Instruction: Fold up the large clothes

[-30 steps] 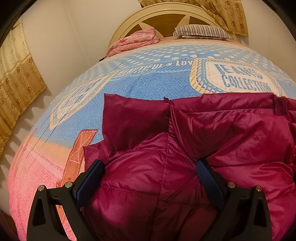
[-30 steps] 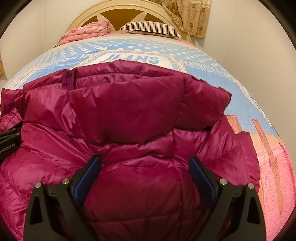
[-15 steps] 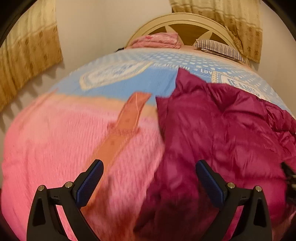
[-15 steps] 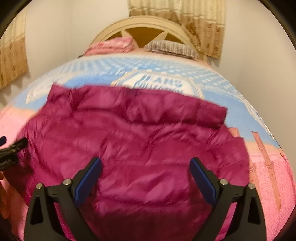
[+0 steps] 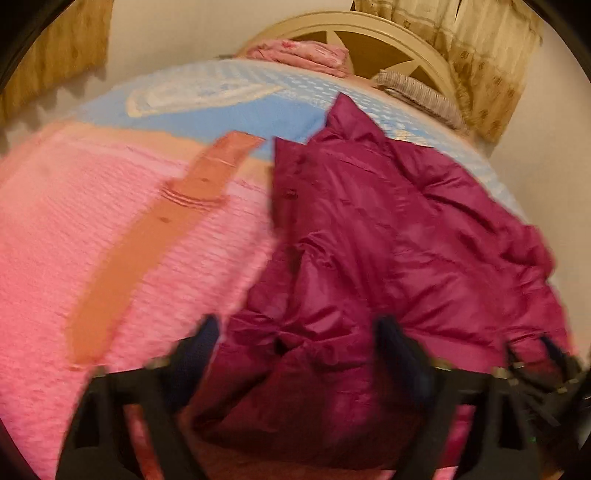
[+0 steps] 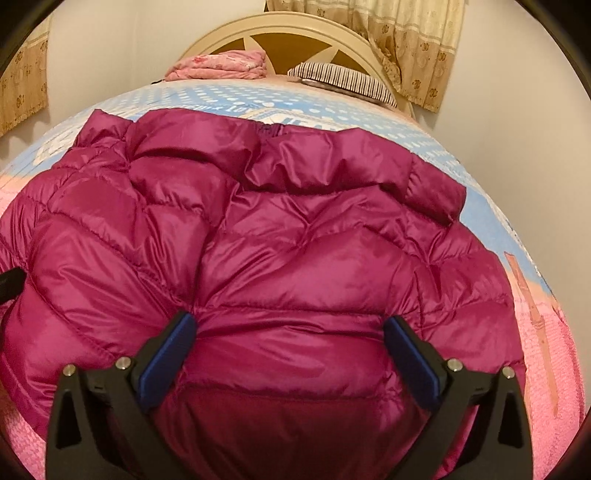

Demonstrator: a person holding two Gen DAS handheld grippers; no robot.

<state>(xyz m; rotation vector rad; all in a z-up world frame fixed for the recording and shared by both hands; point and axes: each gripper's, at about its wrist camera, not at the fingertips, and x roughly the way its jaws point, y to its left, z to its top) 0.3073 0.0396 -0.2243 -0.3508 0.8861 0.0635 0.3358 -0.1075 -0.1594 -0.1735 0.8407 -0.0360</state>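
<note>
- Jacket (image 6: 295, 258), magenta and quilted, lies spread over the bedspread (image 5: 110, 229); in the right wrist view it fills the middle of the picture, its collar edge toward twelve o'clock, the pink part of the bedspread showing at four and eight o'clock
- left gripper (image 5: 295, 354) sits at six o'clock of its own blurred view; its jaws are closing with a bunched fold of the jacket's edge between them; whether the pads already press the fabric cannot be told through the blur
- right gripper (image 6: 290, 339) stands with its jaws apart and opening, the blue pads (image 6: 166, 354) on either side of a puffed panel near the hem; the fabric bulges between them, not squeezed
- headboard (image 6: 295, 33) rises at twelve o'clock; a folded pink blanket (image 6: 221, 64) lies at eleven, a striped pillow (image 6: 343, 79) at one; curtains (image 6: 413, 48) hang at two o'clock beside the headboard
</note>
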